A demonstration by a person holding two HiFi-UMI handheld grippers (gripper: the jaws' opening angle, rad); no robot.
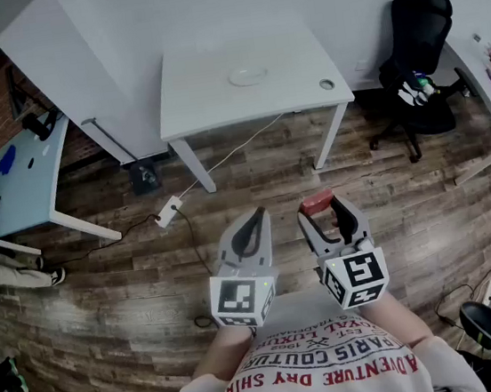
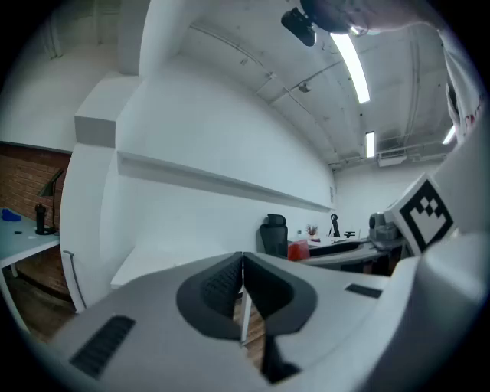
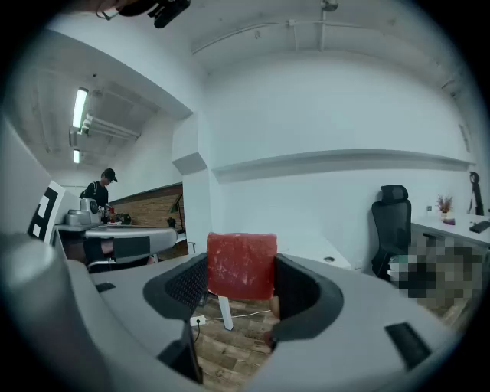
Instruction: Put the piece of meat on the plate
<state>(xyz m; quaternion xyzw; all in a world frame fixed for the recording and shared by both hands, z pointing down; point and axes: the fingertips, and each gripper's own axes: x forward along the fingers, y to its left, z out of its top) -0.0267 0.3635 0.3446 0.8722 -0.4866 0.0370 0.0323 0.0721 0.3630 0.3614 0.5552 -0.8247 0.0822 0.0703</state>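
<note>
The right tongs [image 1: 323, 209] are clamped on the red piece of meat [image 3: 241, 266], well short of the white plate [image 1: 248, 75] on the desk [image 1: 206, 102]. The left tongs [image 1: 253, 220] are pressed together, empty. The pickup looks done; the carry to the plate and the release remain.

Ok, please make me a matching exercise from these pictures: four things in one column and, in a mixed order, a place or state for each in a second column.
Things:
1. piece of meat
2. plate
3. chair
4. left tool

Places or states:
A. lies on the white table
B. shut, with nothing between its jaws
C. black, stands to the right of the table in the head view
D. held in the right tool

Right pairs: 1-D, 2-A, 3-C, 4-B.
</note>
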